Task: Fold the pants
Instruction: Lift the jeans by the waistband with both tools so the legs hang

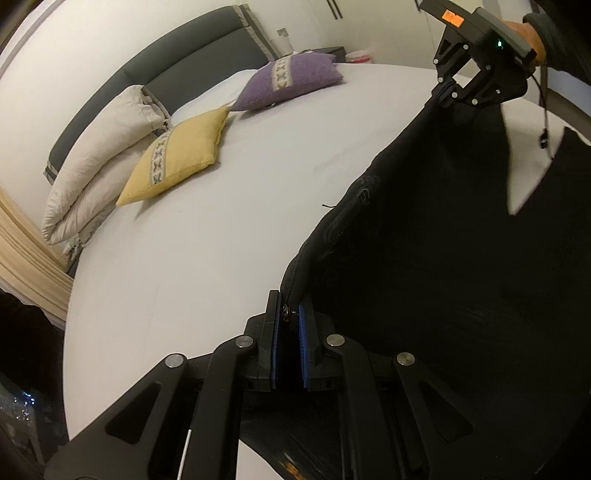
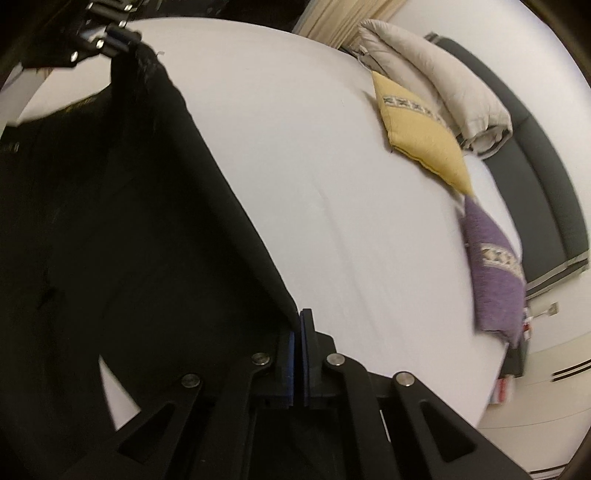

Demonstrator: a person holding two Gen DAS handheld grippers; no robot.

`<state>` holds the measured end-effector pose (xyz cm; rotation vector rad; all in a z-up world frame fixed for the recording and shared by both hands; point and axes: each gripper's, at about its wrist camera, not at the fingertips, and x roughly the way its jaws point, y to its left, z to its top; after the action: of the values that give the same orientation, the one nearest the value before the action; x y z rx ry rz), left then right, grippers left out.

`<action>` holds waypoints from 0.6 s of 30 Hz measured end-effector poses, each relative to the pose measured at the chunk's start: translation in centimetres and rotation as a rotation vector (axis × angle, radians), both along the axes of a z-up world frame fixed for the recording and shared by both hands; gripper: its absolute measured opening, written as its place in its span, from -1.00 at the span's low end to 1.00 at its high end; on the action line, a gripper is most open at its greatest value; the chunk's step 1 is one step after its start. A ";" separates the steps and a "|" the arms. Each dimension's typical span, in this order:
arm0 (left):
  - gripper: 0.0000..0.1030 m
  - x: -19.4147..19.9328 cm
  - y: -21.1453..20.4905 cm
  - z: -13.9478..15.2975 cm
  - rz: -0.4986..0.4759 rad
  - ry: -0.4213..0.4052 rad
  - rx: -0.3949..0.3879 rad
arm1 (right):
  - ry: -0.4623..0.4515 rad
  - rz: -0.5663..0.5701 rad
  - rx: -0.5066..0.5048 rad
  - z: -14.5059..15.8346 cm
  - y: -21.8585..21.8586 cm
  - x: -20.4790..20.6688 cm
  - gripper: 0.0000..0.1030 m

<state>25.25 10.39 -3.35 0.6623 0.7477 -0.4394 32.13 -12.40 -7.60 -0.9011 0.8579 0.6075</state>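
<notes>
Both tongs are clamped on one pair of black pants, which hangs stretched between them above the white bed, part of the cloth dropping out of view at the frame edges. Left to right as I stand: the left tongs are closed tight on a pants edge by a small metal fastener, so probably the waistband; blue pads pinch the cloth. The right tongs are also closed, gripping another edge of the same garment, jaws nearly touching with only thin fabric between. In the left wrist view the right tongs show far off at top right, held by a hand in a dark sleeve. Step in hand, as I judge it: lift and spread, garment up off the bed, no fold laid yet. Next move likely calls for keeping the held edge taut, lowering the pants flat onto the bare sheet clear of the pillows, then bringing one half over the other without letting either grip slip. Count: one pair of pants, two tongs, one yellow cushion, one purple cushion, one folded beige duvet, one grey headboard, one bed.
</notes>
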 end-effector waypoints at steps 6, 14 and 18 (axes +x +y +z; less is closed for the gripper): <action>-0.86 -6.4 -0.6 -0.4 -0.018 0.035 -0.025 | -0.027 -0.026 -0.028 -0.6 0.5 -7.0 -0.95; -0.86 -14.2 -2.5 -2.7 -0.049 0.103 -0.054 | 0.049 -0.190 0.109 -2.7 -1.3 -13.0 -0.95; -0.86 -17.0 -3.6 -3.6 -0.069 0.136 -0.054 | 0.068 -0.252 0.128 -4.1 -1.4 -15.2 -0.95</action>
<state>8.28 6.76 -6.93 0.6134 0.8401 -0.5705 16.92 -13.80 -11.66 -0.6468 0.9656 0.4703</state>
